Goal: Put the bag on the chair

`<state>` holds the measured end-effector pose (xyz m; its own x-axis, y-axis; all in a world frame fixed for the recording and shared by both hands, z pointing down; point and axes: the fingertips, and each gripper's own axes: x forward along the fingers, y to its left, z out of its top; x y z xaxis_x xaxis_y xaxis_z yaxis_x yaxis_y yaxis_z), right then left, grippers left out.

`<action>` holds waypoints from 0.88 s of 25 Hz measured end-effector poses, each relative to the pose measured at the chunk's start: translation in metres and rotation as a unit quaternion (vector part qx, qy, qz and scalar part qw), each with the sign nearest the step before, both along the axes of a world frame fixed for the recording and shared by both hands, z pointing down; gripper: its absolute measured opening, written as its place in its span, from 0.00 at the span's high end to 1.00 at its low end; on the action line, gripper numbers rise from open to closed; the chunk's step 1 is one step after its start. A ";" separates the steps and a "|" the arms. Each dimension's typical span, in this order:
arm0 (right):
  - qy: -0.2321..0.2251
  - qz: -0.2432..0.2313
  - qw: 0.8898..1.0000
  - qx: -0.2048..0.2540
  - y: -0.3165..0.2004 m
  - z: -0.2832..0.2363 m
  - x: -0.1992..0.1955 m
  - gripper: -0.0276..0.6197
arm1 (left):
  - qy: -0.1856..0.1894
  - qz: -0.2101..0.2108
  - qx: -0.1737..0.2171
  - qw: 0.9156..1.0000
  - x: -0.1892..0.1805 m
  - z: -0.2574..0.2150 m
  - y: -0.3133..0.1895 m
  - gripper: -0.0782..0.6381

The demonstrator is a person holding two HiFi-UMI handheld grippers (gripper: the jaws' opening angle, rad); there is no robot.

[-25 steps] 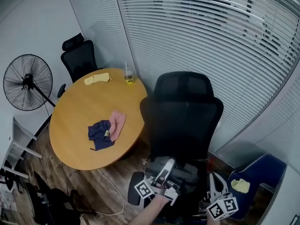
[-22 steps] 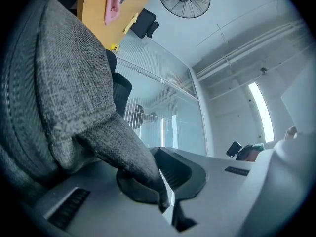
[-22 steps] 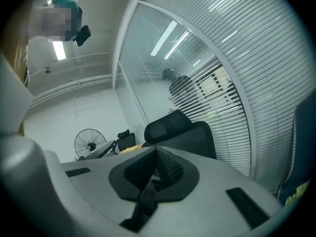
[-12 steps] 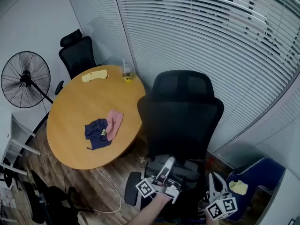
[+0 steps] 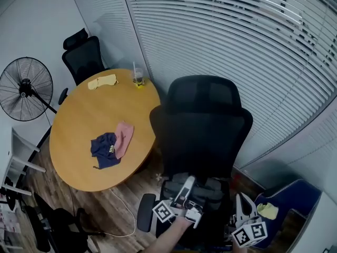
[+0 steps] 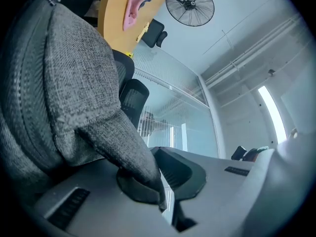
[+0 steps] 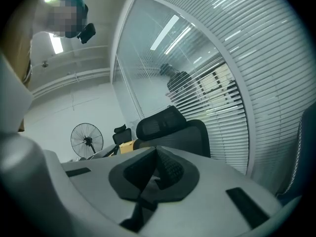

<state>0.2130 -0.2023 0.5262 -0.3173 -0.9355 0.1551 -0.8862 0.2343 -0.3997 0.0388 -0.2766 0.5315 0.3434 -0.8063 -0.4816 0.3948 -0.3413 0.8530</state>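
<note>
Head view: bag unmoved on chair seat; L gripper still pinching it, R gripper closed, empty. Release looks next.

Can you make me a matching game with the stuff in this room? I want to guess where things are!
Things:
1. grey woven fabric bag
2. pink cloth
3. black round standing fan
4. right hand-held gripper

Places or states:
A. shut, holding nothing
B. lying on the round wooden table
C. pinched by the left hand-held gripper
D. standing beside the white wall

Pairs: 1-C, 2-B, 3-D, 4-A
</note>
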 end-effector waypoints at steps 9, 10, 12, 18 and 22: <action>0.014 -0.015 1.000 -0.010 -0.027 0.010 0.001 0.94 | -0.005 -0.004 -0.028 1.000 0.010 0.023 -0.022 0.86; 0.014 -0.016 1.000 -0.011 -0.029 0.011 0.001 0.94 | -0.005 -0.007 -0.033 0.999 0.010 0.027 -0.025 0.86; 0.014 -0.019 1.000 -0.015 -0.034 0.014 0.003 0.94 | -0.006 -0.009 -0.039 0.999 0.009 0.033 -0.029 0.86; 0.021 -0.024 0.999 -0.026 -0.043 0.022 0.008 0.94 | -0.024 -0.011 -0.042 0.999 0.010 0.048 -0.033 0.86; 0.017 -0.030 0.999 -0.036 -0.048 0.031 0.007 0.94 | -0.057 -0.014 -0.021 0.998 0.017 0.048 -0.044 0.86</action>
